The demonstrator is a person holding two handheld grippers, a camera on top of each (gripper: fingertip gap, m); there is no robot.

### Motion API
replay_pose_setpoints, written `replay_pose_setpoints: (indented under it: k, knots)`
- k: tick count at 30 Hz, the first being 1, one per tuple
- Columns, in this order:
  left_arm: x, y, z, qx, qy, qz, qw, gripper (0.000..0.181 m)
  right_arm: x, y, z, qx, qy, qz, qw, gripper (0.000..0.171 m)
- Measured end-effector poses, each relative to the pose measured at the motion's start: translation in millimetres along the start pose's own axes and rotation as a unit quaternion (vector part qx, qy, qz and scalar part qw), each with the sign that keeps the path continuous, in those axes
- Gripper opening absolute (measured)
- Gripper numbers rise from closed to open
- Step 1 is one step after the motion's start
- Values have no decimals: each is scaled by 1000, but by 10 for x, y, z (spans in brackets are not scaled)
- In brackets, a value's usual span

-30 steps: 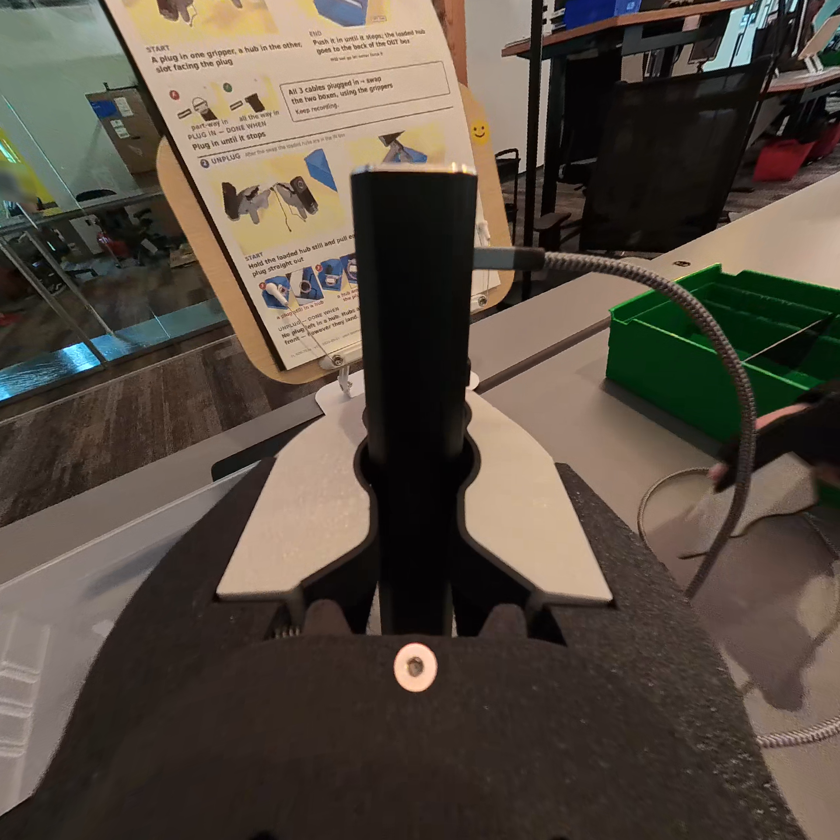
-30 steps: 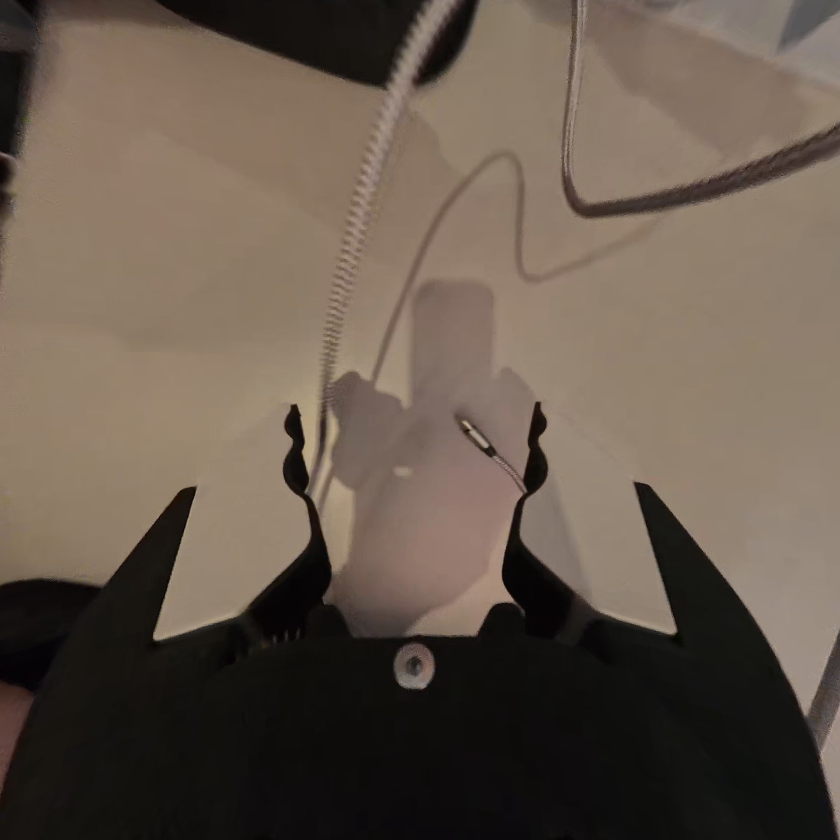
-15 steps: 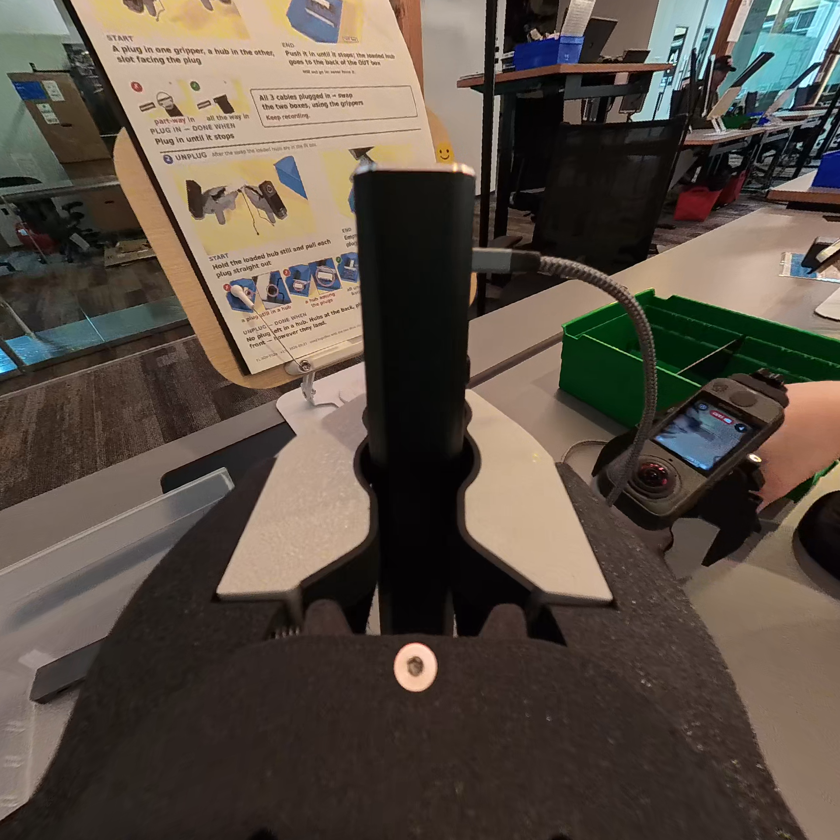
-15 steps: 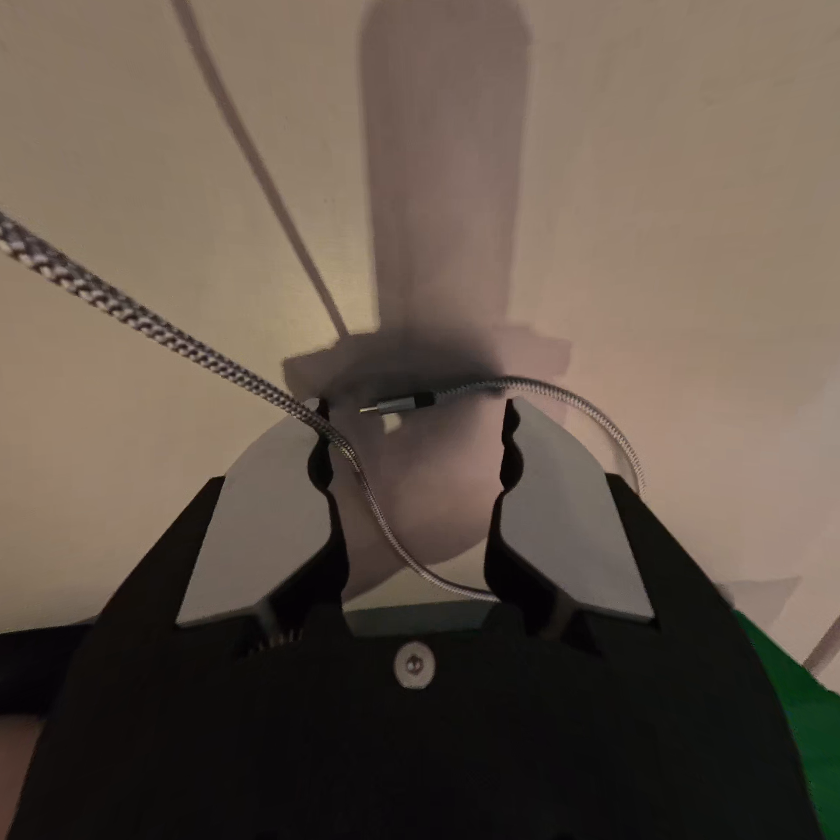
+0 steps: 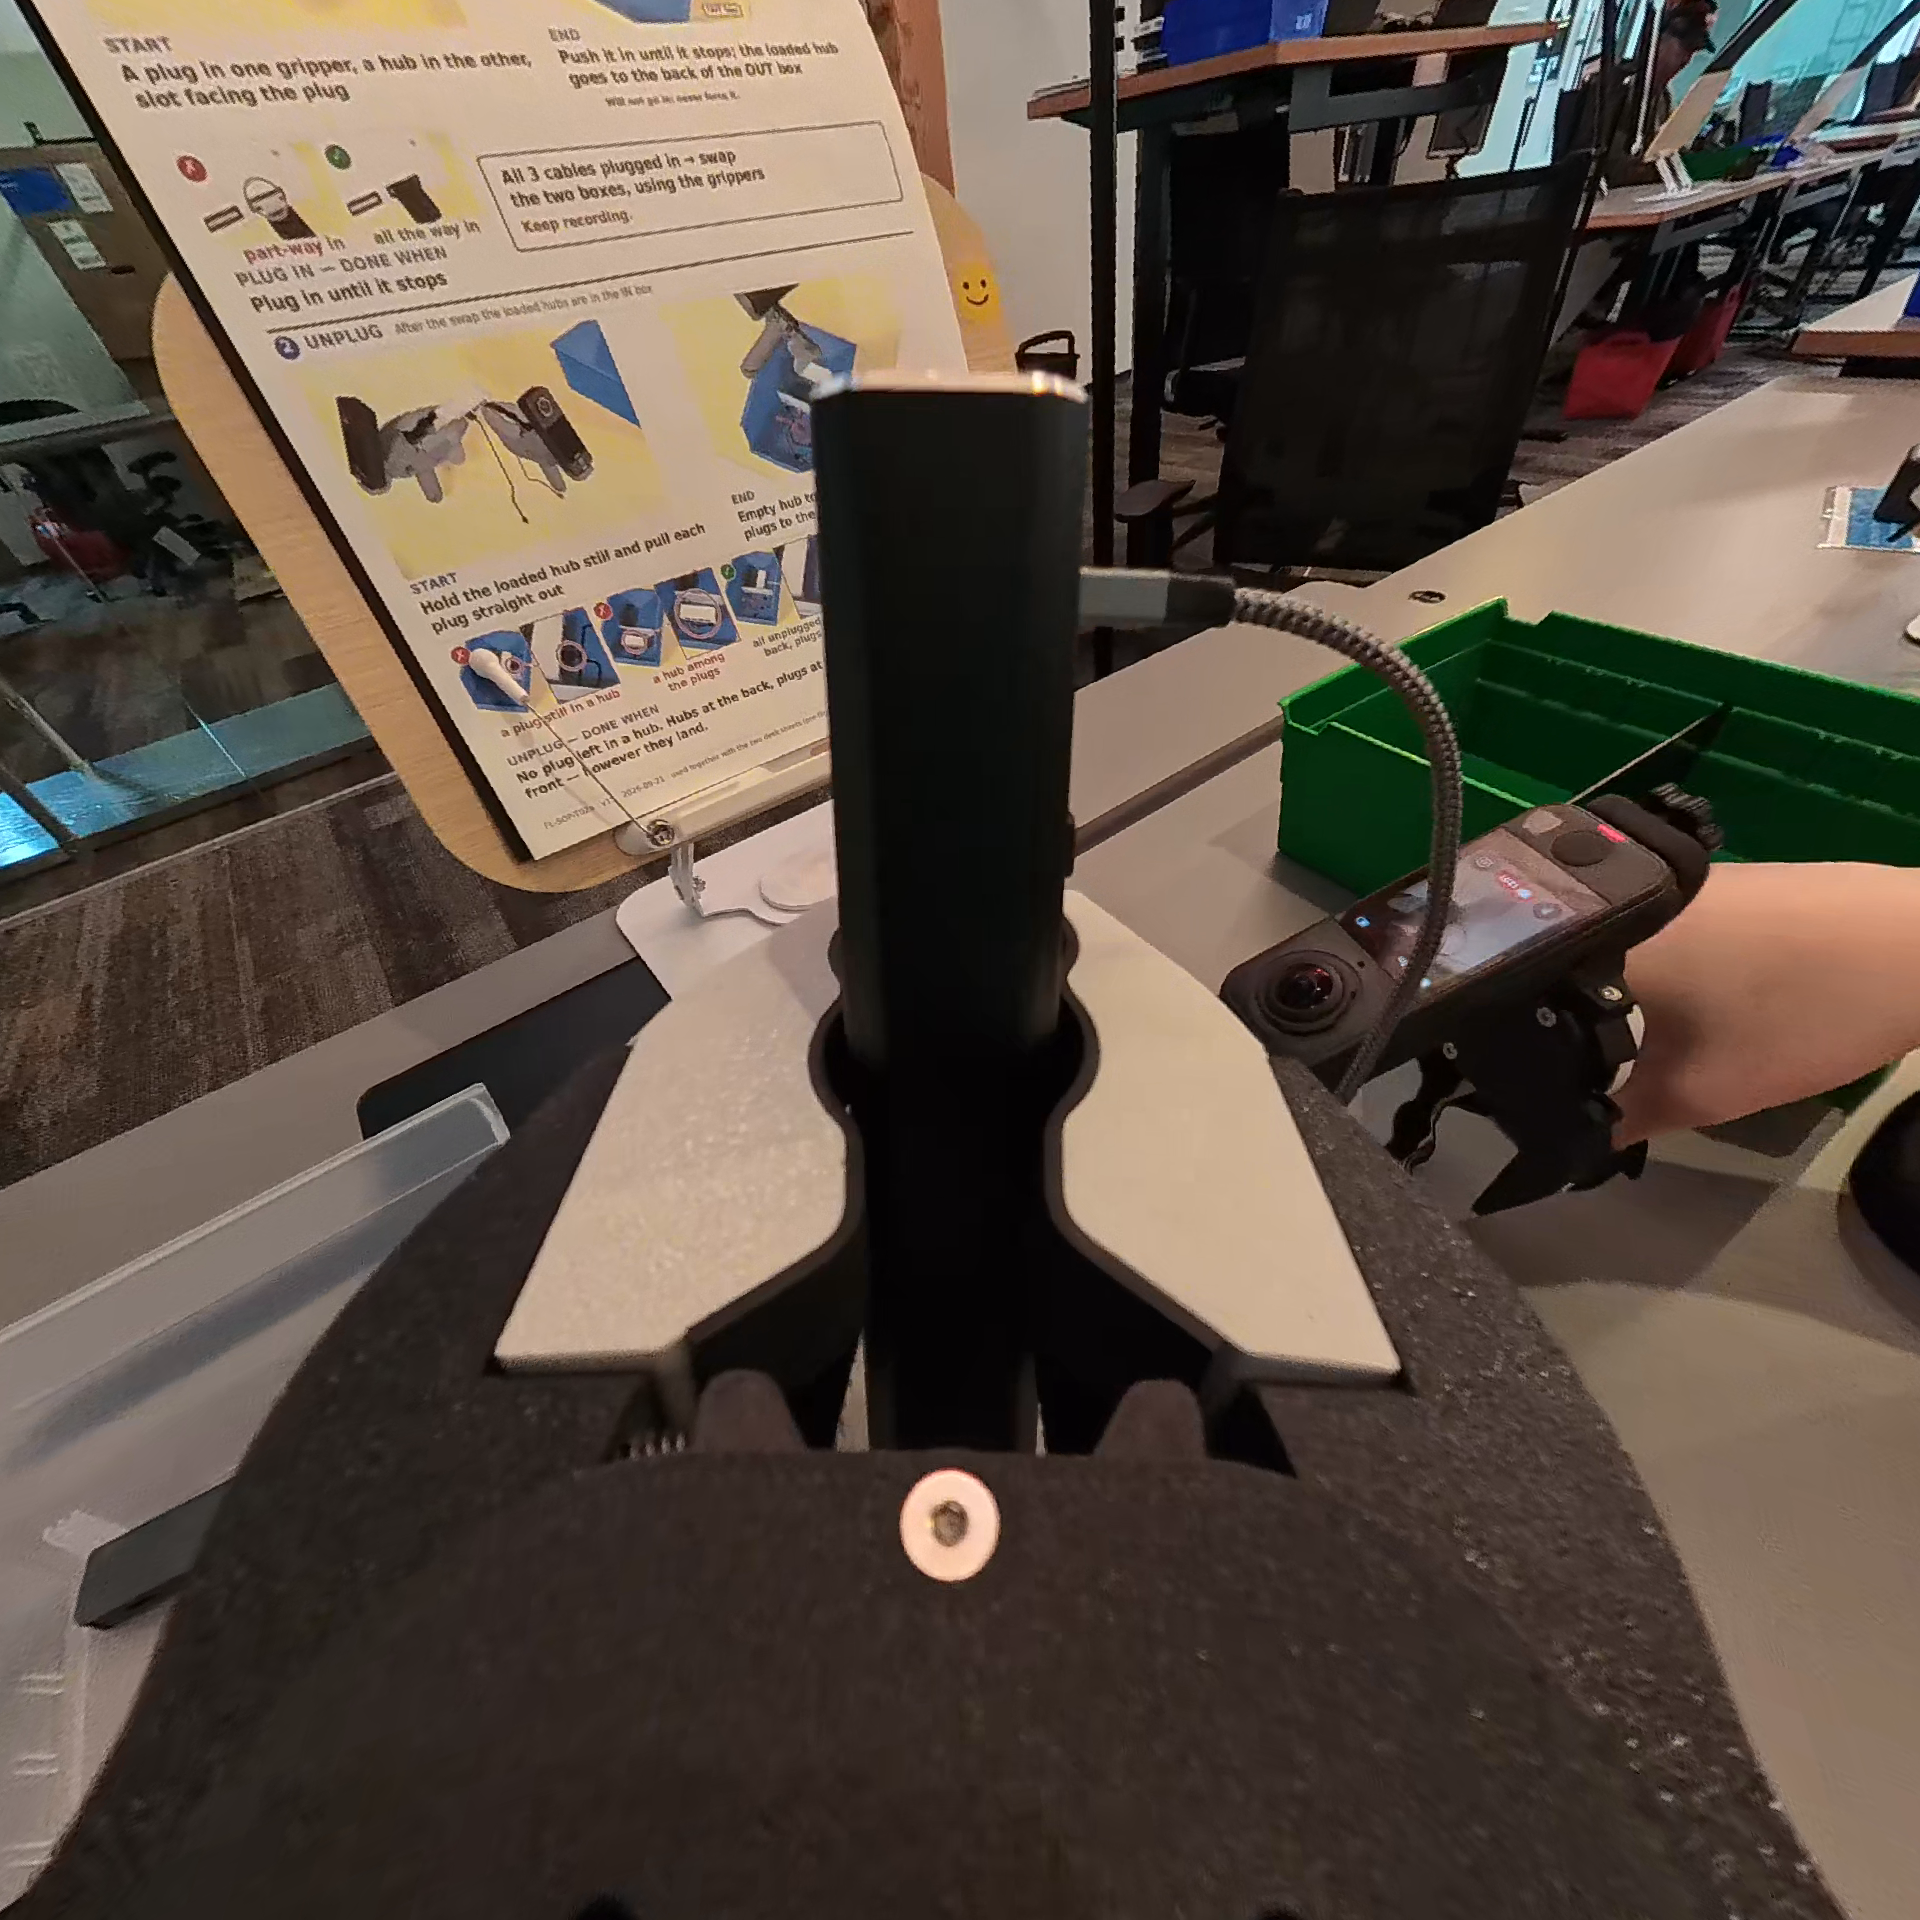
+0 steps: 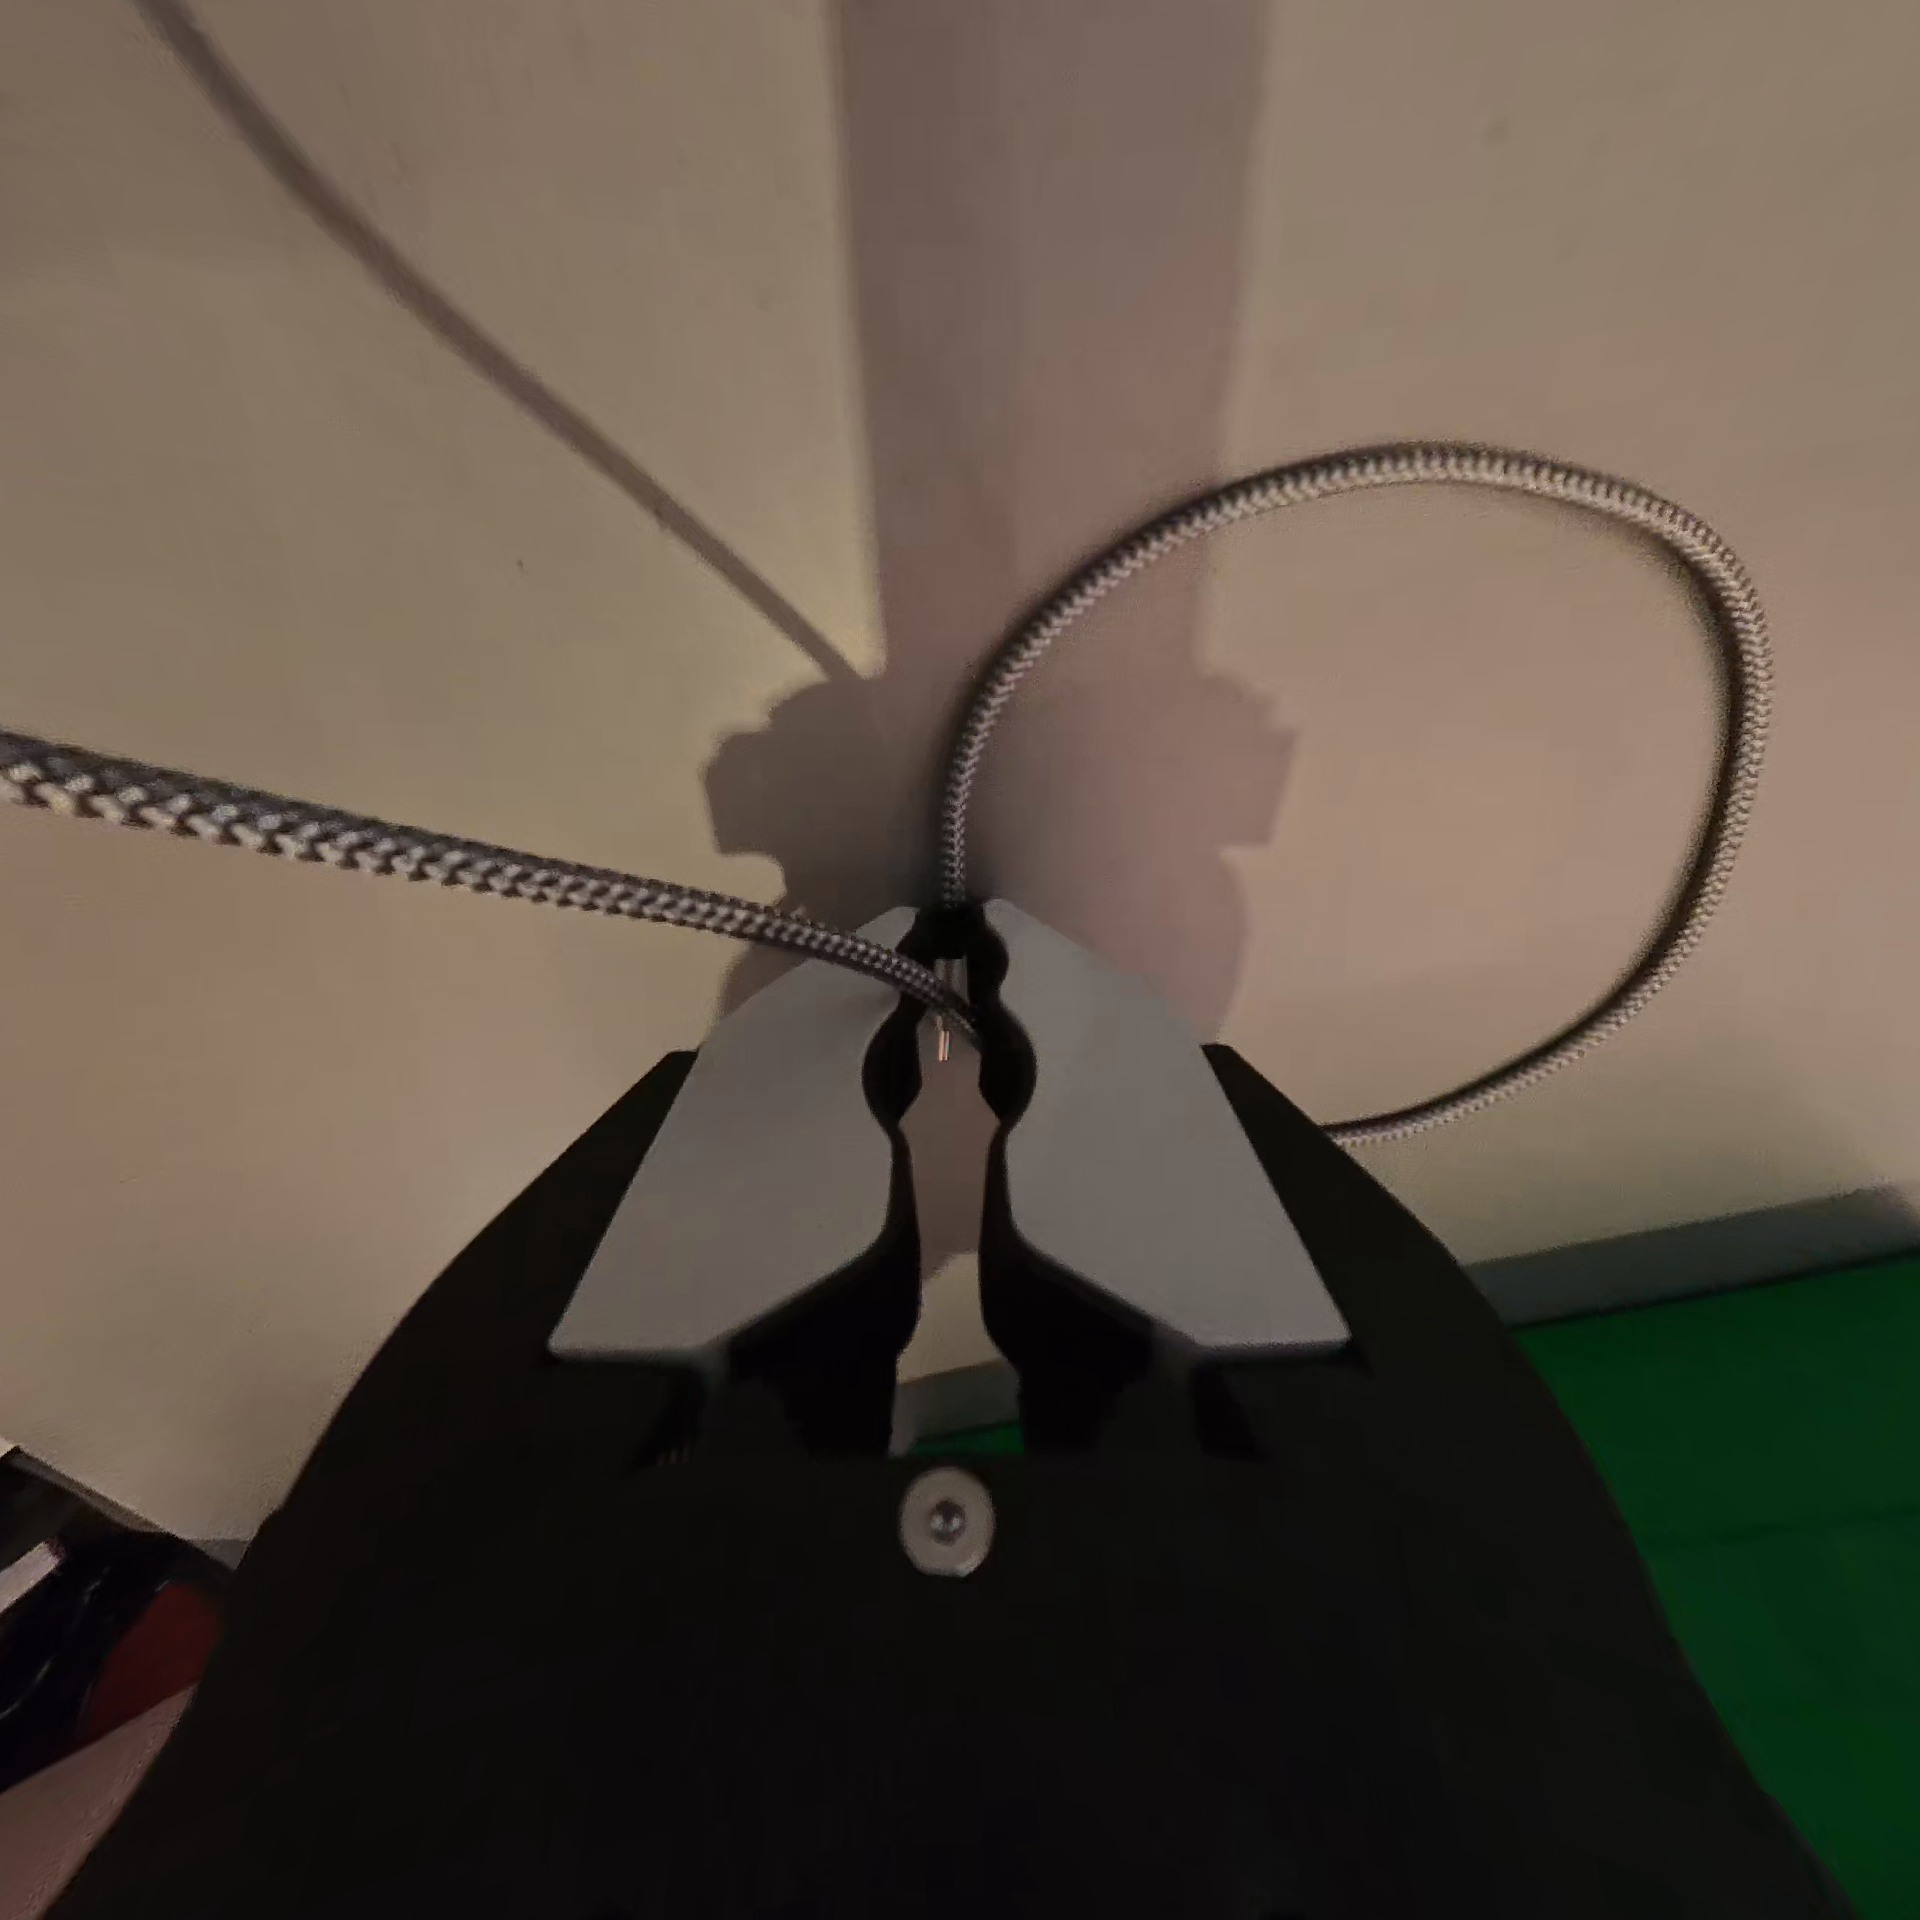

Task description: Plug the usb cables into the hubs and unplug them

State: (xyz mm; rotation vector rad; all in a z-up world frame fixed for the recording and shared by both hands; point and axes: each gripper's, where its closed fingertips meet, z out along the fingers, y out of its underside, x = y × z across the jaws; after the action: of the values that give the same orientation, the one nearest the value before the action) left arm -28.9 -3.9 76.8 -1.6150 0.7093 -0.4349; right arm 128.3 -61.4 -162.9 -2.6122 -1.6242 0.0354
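Two grippers, each clamped on its part of the job.

Left gripper [image 5: 951, 1049] pinches the upright black hub [image 5: 951, 675], one plug [image 5: 1148, 600] seated in its side; right gripper [image 6: 948, 925], low over the grey table [image 6: 416, 416] by the green bin [image 5: 1558, 707], has jaws nearly together on the braided cable's [image 6: 1558, 499] free end.

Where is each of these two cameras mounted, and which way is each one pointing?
Left wrist view: sits on the left gripper, looks along its fingers, shut on an upright black hub, toward a green bin; a bare hand shows.
Right wrist view: sits on the right gripper, looks down at the table, pinching a cable end.
Shared: the braided cable, the green bin and the right gripper.
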Motion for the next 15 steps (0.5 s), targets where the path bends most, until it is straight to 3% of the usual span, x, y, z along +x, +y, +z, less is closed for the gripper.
replay_pose_setpoints:
  k: [4, 8, 13, 15]
  knots:
    - [19, -111, -52, 26, 3, -25, 999, 31, 18, -82, -197, 65, -35, 6, 997, 7]
    - [208, -377, -169, 80, 50, -60, 994, 31, 204, -99, -867, 200, -16, 18, 980, 7]
    - [745, -664, -199, 104, 103, -47, 988, 31, 588, 198, -1976, 420, 65, 37, 905, 7]
    - [1039, -693, -124, 98, 138, -50, 984, 31, 818, 448, -2230, 474, 91, 69, 873, 7]
